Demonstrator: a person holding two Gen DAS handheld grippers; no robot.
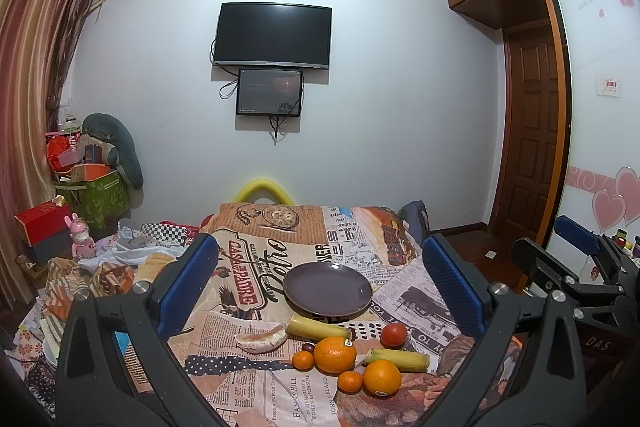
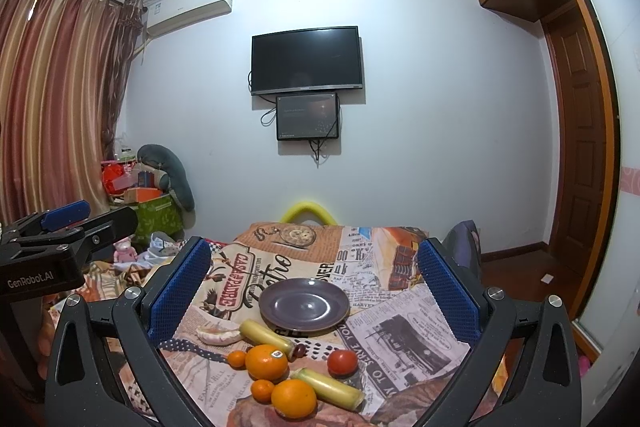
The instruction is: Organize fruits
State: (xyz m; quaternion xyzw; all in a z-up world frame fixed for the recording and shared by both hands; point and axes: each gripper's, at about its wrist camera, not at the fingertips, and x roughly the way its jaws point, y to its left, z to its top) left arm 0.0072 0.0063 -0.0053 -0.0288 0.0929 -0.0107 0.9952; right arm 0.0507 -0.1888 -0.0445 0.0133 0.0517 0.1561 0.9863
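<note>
An empty dark purple plate (image 1: 327, 288) (image 2: 304, 303) sits on a table with a newspaper-print cloth (image 1: 256, 383). In front of it lie two large oranges (image 1: 334, 354) (image 1: 381, 377), two small tangerines (image 1: 303, 360) (image 1: 349, 381), a tomato (image 1: 393, 335), two yellow banana pieces (image 1: 318, 327) (image 1: 400, 359), a peeled pale fruit segment (image 1: 262, 337) and a small dark fruit (image 1: 307, 347). My left gripper (image 1: 320, 287) is open and empty, above and behind the fruit. My right gripper (image 2: 314, 291) is open and empty too, at a like height.
The right gripper's body shows at the right edge of the left wrist view (image 1: 576, 267); the left one shows at the left of the right wrist view (image 2: 60, 243). Cluttered boxes and toys (image 1: 80, 187) stand left of the table. A wooden door (image 1: 532, 131) is at the right.
</note>
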